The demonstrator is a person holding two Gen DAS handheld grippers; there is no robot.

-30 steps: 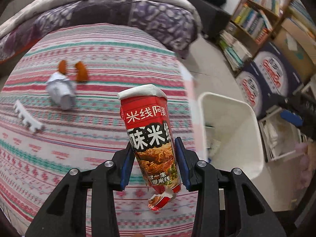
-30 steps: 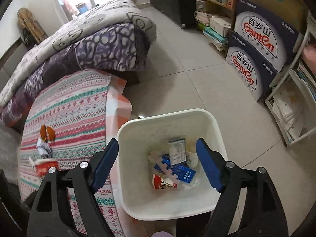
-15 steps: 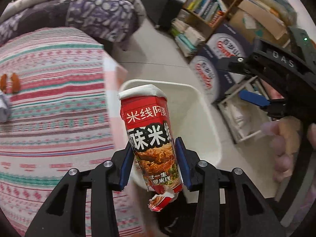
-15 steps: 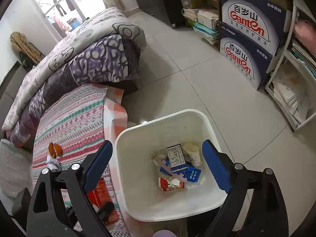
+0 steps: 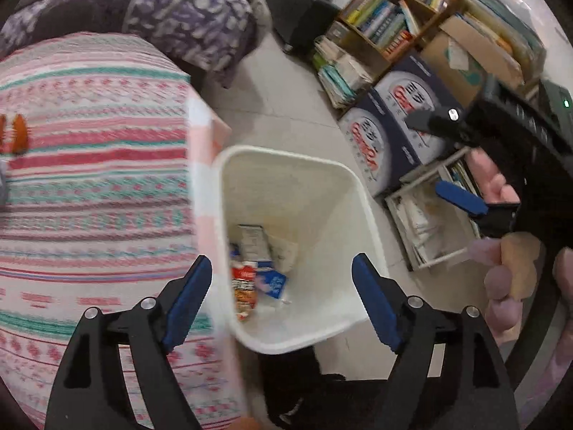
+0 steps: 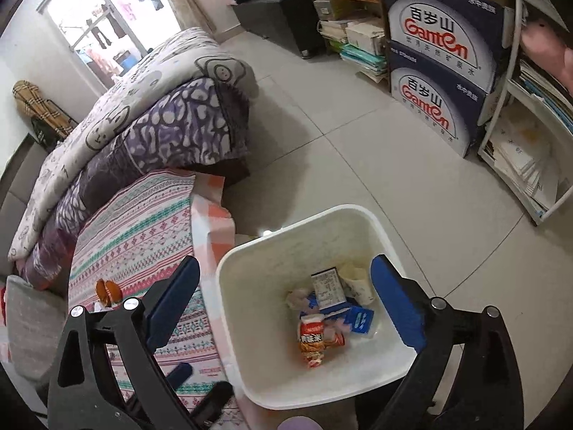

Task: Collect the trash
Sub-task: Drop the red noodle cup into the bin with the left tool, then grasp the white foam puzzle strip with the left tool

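Note:
A white trash bin (image 5: 286,157) stands on the floor beside the striped bed; it also shows in the right wrist view (image 6: 297,218). The red rice-noodle packet (image 5: 244,292) lies inside it among other trash, and shows in the right wrist view too (image 6: 312,340). My left gripper (image 5: 281,302) is open and empty above the bin's near edge. My right gripper (image 6: 284,304) is open and empty above the bin. Two orange peel pieces (image 6: 107,292) and a crumpled paper lie on the bed cover.
The striped bed cover (image 5: 89,186) is left of the bin, with a folded purple quilt (image 6: 161,132) behind. Blue water cartons (image 6: 440,71), bookshelves (image 5: 394,25) and a white rack (image 6: 530,150) line the right side. Tiled floor (image 6: 358,165) lies between.
My left gripper swung right from over the bed to over the bin, opened, and the red noodle packet dropped into the bin. The right gripper stayed open above the bin.

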